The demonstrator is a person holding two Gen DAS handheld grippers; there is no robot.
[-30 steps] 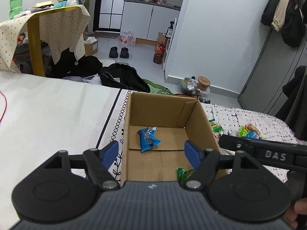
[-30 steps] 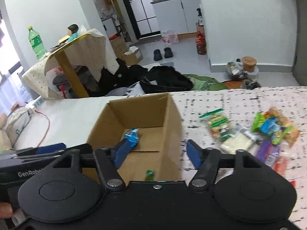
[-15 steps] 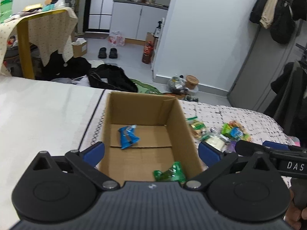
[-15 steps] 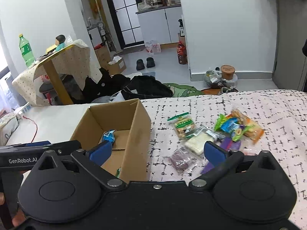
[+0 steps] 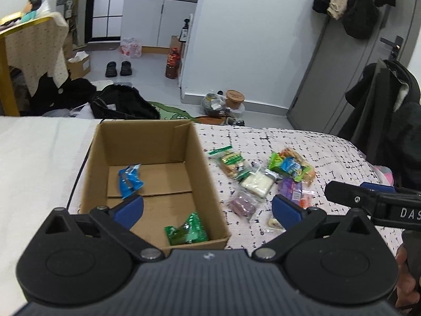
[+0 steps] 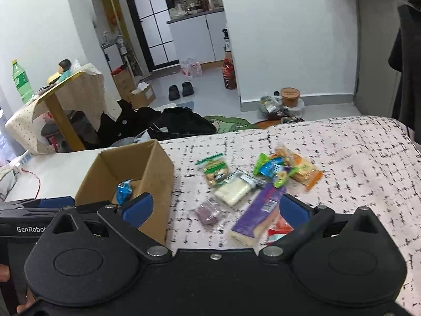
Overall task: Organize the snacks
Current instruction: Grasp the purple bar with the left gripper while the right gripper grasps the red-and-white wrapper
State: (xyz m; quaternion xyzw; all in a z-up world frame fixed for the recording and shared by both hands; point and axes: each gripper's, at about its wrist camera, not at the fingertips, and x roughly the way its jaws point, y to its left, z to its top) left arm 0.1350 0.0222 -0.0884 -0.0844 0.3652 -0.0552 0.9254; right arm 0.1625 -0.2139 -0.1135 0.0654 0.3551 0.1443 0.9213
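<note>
Holding both tools above the bed, you had the left gripper (image 5: 208, 209) and the right gripper (image 6: 214, 208) with their jaws spread wide and nothing between them; the jaws had just been opening. That wide stance made sense: neither tool carried a snack, and open jaws were ready for the next packet.

You kept the cardboard box (image 5: 202, 168) on the bed (image 6: 355, 163) just beside the loose pile, probably so each carry stayed short. Inside it lay a blue packet (image 5: 130, 180) toward the far end and a green packet (image 5: 186, 230) in the near right corner, apart from each other, so sorting was begun but far from done.

The rest waited on the patterned cover to the box's right: a purple bar (image 6: 259, 216) nearest your right gripper, a white packet (image 6: 232, 188) beyond it, a small dark pouch (image 6: 208, 212) closer to the box, and a bright cluster of green and orange wrappers (image 6: 289, 168) farthest out. Your right gripper pointed at this pile, which suited it for the next pick, likely the purple bar. The wrappers overlapped, so you risked dragging a neighbour along.
</note>
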